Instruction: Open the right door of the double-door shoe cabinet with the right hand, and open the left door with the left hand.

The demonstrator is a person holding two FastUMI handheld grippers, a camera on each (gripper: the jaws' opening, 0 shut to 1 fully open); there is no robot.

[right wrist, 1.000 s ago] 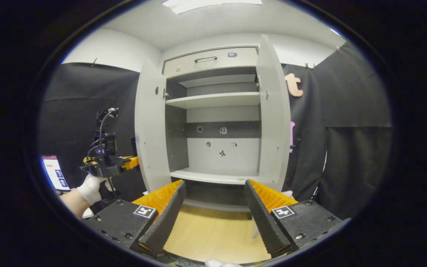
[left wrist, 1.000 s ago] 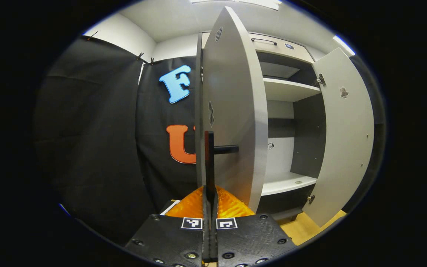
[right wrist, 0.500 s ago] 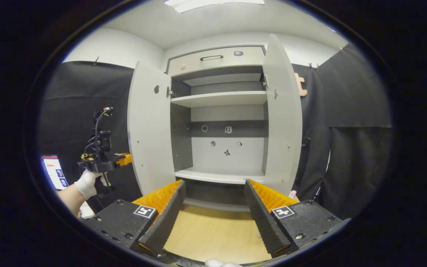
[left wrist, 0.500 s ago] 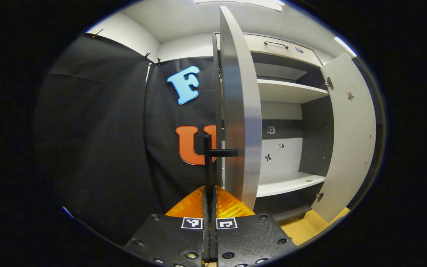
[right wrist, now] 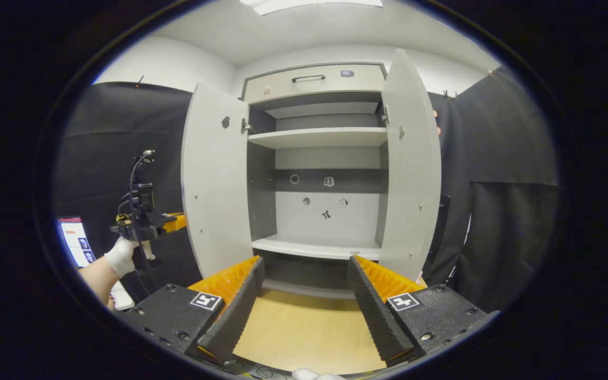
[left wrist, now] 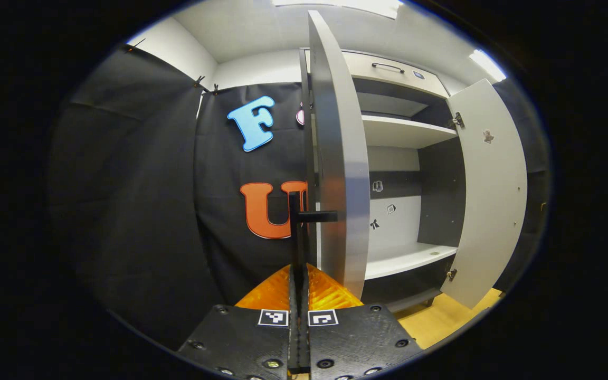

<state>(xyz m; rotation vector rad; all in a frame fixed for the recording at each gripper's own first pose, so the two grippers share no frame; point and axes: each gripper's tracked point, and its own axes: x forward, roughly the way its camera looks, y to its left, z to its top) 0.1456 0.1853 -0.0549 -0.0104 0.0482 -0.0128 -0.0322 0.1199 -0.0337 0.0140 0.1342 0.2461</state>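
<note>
The slim bar handle (left wrist: 297, 232) of the smooth grey left door (left wrist: 338, 158) is pinched by the left gripper (left wrist: 298, 295), while the right gripper (right wrist: 304, 301), ridged inside, is held spread.

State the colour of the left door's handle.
Black; the handle shows best in the left gripper view.

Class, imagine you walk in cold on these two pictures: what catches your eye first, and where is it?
The shoe cabinet stands wide open mid-frame in the right gripper view, the left door and right door swung out from bare shelves. In the left gripper view, the left gripper is shut on the left door's dark handle, seen edge-on. The right gripper hangs open, empty, over the wooden floor.
</note>
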